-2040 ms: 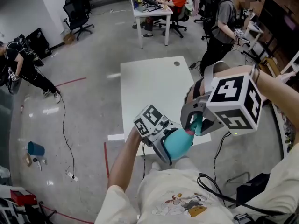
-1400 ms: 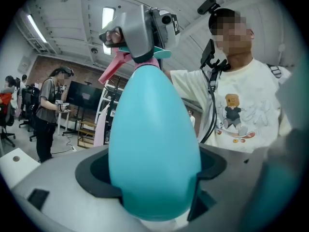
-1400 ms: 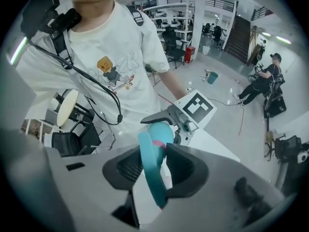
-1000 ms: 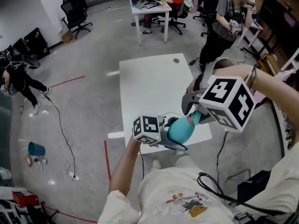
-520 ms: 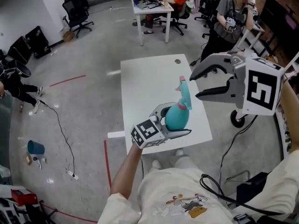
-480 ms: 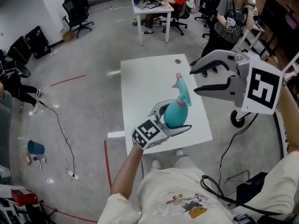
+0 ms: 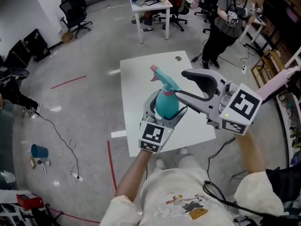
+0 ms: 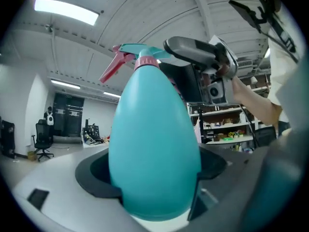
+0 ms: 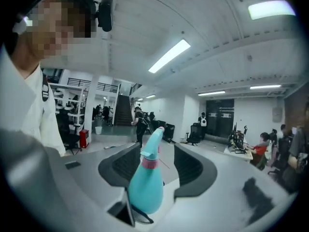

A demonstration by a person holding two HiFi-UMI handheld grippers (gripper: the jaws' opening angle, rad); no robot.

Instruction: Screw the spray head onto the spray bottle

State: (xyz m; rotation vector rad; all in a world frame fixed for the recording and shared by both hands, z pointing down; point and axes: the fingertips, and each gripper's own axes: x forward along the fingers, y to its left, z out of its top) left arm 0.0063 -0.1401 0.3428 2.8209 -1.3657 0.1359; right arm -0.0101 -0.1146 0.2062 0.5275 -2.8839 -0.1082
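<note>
The left gripper [image 7: 165,109] clamps the bottle [image 7: 165,101] by its belly, upright above the table [image 7: 138,76]. The right gripper [image 7: 181,84] has just been opening its jaws; they stand apart, with the spray head [image 7: 162,76] just off their tips, untouched. The smooth, egg-shaped teal plastic may spin or slip in the clamp under twisting, and a tilted pink collar could cross-thread

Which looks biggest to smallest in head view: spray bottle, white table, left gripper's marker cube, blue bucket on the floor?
1. white table
2. spray bottle
3. left gripper's marker cube
4. blue bucket
Apparent size only: the bottle and cube sit nearer the camera than the bucket.
</note>
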